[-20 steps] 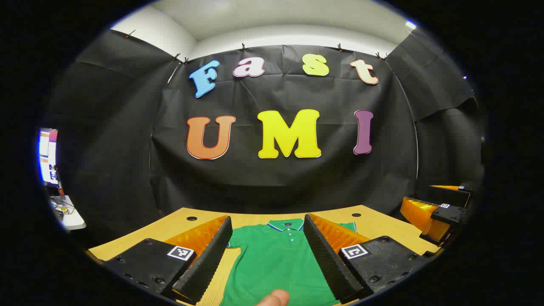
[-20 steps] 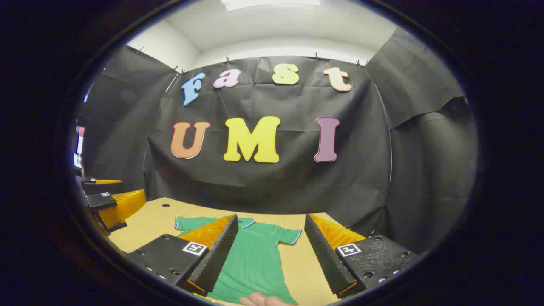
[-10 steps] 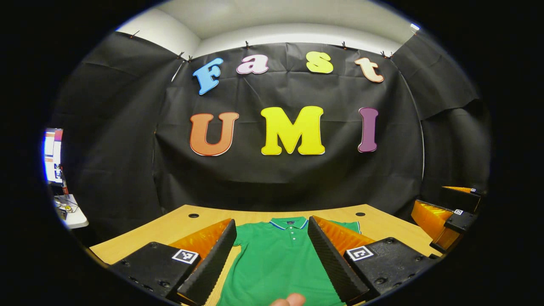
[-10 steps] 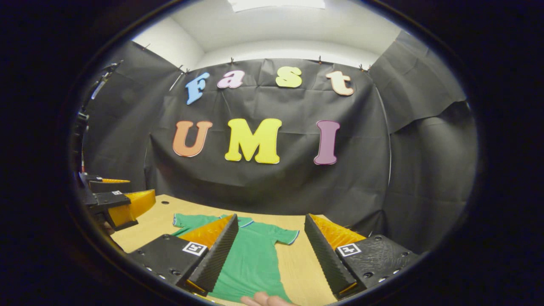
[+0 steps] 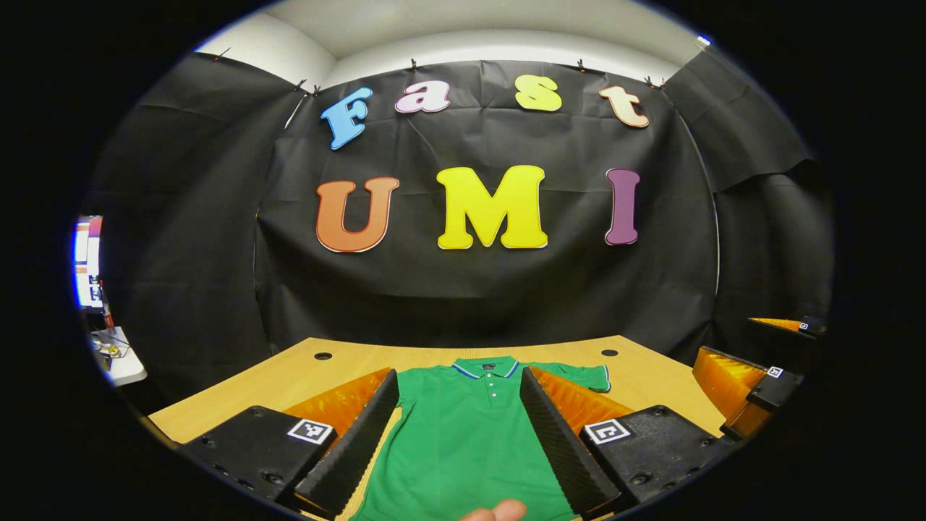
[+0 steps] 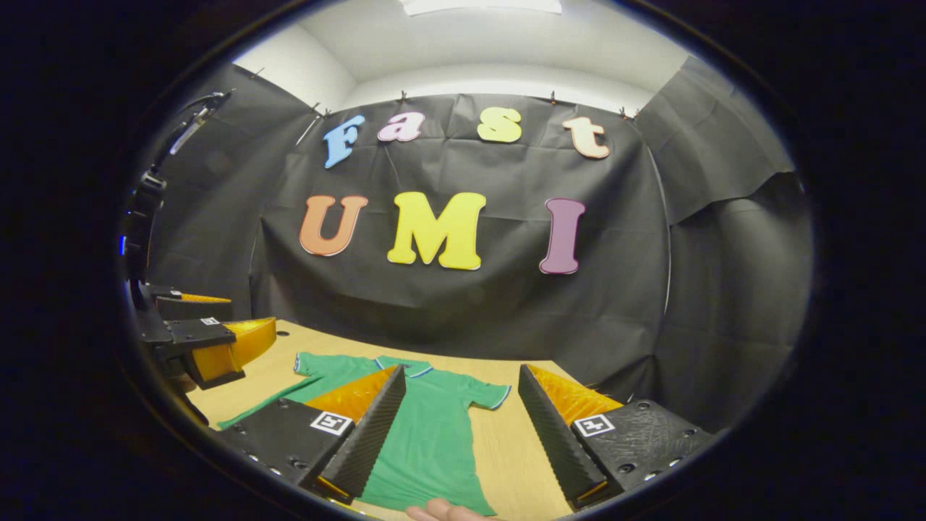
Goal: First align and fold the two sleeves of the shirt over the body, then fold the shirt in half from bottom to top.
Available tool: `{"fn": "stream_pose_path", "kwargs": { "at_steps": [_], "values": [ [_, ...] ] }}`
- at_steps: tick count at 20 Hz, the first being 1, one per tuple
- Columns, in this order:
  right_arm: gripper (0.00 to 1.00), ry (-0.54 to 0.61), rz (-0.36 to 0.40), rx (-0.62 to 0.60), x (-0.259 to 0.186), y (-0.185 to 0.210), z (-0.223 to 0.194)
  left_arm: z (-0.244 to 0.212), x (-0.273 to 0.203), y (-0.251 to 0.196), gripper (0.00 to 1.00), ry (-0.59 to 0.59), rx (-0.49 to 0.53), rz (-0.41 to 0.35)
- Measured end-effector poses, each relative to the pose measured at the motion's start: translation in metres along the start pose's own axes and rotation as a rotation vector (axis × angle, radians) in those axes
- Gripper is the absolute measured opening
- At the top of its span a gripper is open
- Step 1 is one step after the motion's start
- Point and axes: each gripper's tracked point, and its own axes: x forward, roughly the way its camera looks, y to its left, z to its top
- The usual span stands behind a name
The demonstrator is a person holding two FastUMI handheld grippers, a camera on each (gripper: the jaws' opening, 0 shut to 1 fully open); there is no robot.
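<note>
The shirt [image 5: 470, 434] lies flat and face up on the table [image 5: 289, 376], collar toward the far wall, body unfolded; in the right gripper view the shirt [image 6: 427, 434] shows both short sleeves spread out to the sides, the right sleeve [image 6: 488, 394] and the left sleeve [image 6: 318, 362] each lying on bare wood rather than over the body. The sleeve folds and the bottom-to-top fold are therefore not present in the cloth as it lies. The left gripper [image 5: 459, 434] hangs above the near part of the body with its jaws wide apart and nothing between them; the right gripper [image 6: 463, 441] hangs above the shirt's right edge and the table [image 6: 521, 449] beside it, jaws likewise apart and empty. A fingertip [image 5: 495, 512] of the holding hand shows at the lower rim. Risks, as judged from this layout: the cloth is thin and lies flat against the wood, so a finger that comes down too shallow is likely to slide over the fabric and close on nothing, while one that digs in may pinch both layers and drag the whole body sideways. Lifting one sleeve faster than the other would skew the shirt and leave the sleeves misaligned. The smooth table gives little friction, so any sideways pull may shift the collar [image 5: 486, 367] off line and spoil the later half fold
</note>
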Motion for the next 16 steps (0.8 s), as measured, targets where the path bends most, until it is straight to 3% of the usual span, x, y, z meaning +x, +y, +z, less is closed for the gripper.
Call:
{"fn": "stream_pose_path", "kwargs": {
  "at_steps": [8,14,16],
  "values": [
    [0.95,0.026,0.011,0.006,0.029,-0.01,-0.012,0.001,0.002,-0.001,1.0,-0.007,-0.014,-0.014],
    [0.96,0.047,-0.06,0.021,0.107,-0.06,-0.003,-0.003,0.01,0.006,1.0,-0.003,-0.032,-0.009],
    [0.95,0.071,-0.051,0.039,0.145,-0.073,-0.011,-0.003,0.011,0.004,1.0,-0.005,-0.04,-0.017]
  ]
}}
